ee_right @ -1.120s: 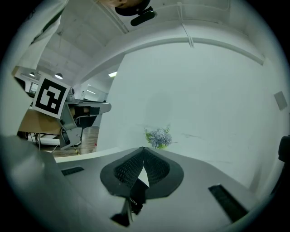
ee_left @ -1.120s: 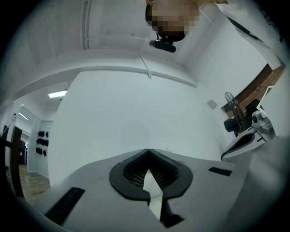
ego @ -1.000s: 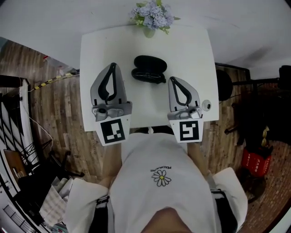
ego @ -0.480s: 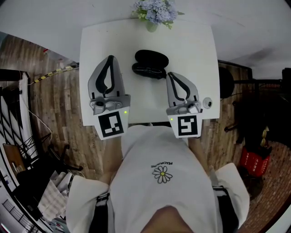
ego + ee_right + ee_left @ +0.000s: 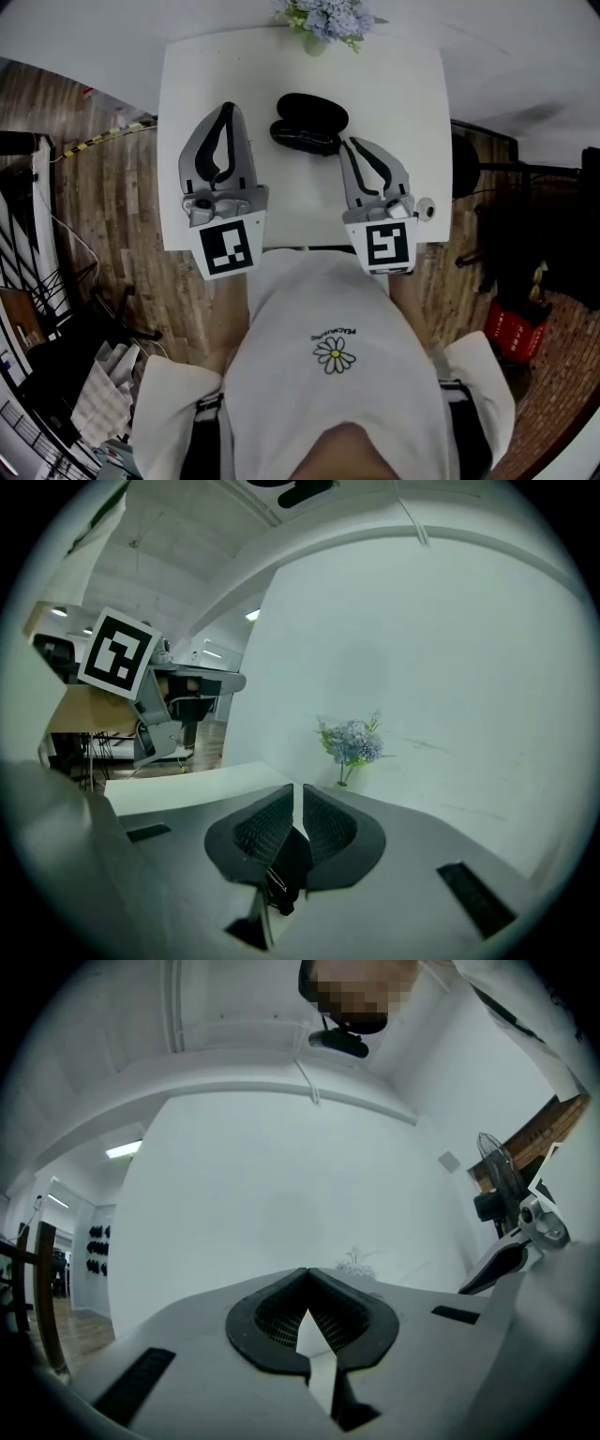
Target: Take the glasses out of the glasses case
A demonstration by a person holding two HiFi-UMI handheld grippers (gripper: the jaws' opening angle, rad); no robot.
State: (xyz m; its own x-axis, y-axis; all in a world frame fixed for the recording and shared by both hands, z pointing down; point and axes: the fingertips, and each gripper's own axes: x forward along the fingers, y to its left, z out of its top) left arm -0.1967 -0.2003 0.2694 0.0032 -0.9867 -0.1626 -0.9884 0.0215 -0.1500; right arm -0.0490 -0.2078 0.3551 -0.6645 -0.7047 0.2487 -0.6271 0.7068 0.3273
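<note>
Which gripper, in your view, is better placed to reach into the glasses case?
Right, probably: the right gripper nearly touches the open glasses case; the left gripper points past it.

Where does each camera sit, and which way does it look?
Head view: on the person's head, looking steeply down at the white table, glasses case, left gripper, right gripper and the person's shirt.
Left gripper view: rides on the left gripper, looking along its shut jaws at a white wall.
Right gripper view: rides on the right gripper, looking along its jaws toward the flowers.
Shared: head and right gripper views both show the flowers.
</note>
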